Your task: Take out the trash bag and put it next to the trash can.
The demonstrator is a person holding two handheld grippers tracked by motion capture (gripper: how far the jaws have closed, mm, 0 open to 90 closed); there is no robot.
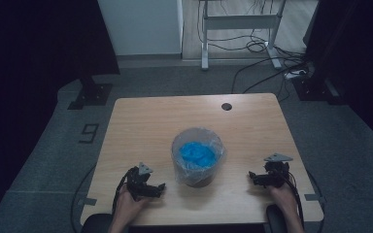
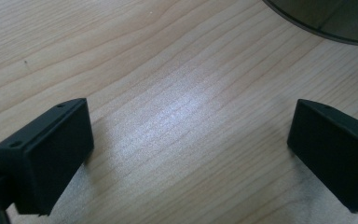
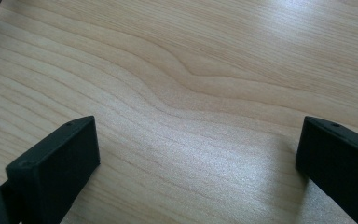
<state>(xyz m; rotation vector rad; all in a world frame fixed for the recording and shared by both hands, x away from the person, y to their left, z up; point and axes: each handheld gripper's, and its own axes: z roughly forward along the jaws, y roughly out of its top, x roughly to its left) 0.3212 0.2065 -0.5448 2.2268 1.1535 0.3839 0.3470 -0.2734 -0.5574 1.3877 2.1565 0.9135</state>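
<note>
- My left gripper (image 2: pixel 191 154) has its jaws spread wide, nothing between them but bare wood; in the left gripper view the two black jaws sit low over the table (image 2: pixel 168 84) grain.
- From the high view I see the left gripper (image 1: pixel 148 187) near the table's front edge, left of centre, with the left hand (image 1: pixel 128 204) wrapped behind it.
- My right gripper (image 3: pixel 196 172) is equally wide open and holds nothing; its jaws frame plain wood.
- In the high view the right gripper (image 1: pixel 260 178) rests near the front right of the table, the right hand (image 1: pixel 281 193) behind it and a grey three-cornered plate on top.
- Between the two grippers, roughly mid-table and slightly toward me, stands a small bin (image 1: pixel 197 158) lined with a clear plastic bag, its edge folded over the rim; something bright blue (image 1: pixel 198 153) lies inside, and I cannot tell what it is.
- The bin is apart from both grippers; its dark curved base just enters the top right corner of the left gripper view (image 2: pixel 326 18).
- A dark round hole (image 1: pixel 227 106) sits near the table's far edge.
- Beyond the table: grey floor, a tangle of cables (image 1: pixel 267 53), and a white desk frame (image 1: pixel 240 22).
</note>
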